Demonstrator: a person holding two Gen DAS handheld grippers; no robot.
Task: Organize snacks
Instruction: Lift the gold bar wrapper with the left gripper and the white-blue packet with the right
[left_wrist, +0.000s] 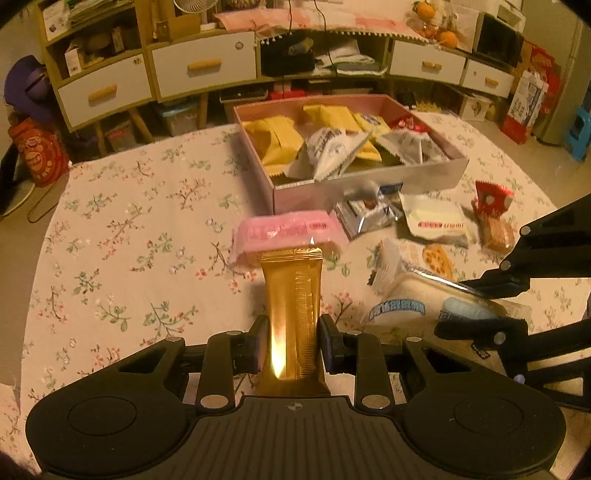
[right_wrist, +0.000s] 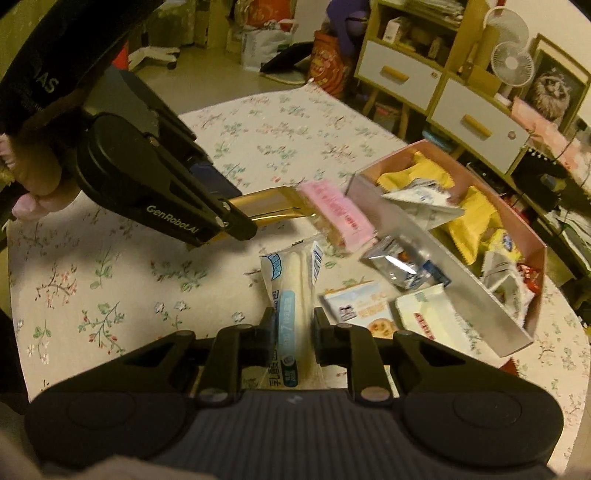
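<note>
Snacks are seen partly gathered in the pink box (left_wrist: 364, 181) on the floral worktop (left_wrist: 129, 236), with a few packets left loose beside it. A clear white-and-blue packet (right_wrist: 291, 314) is clamped in the jaws of the right gripper (right_wrist: 294, 334) above the worktop. A gold packet (left_wrist: 293, 306) is clamped by the left gripper (left_wrist: 293, 341), its far end over a pink packet (left_wrist: 288, 234).

A round table under a cream floral-print cloth (left_wrist: 122, 236) fills the middle of the left wrist view. Toward its upper centre rests an open pink cardboard box (left_wrist: 369, 184); right of centre lie a pink wrapped snack bar (left_wrist: 288, 230), a silver foil packet (left_wrist: 364, 214), a cream packet (left_wrist: 437, 221) and a red-topped cookie packet (left_wrist: 493, 214).
</note>
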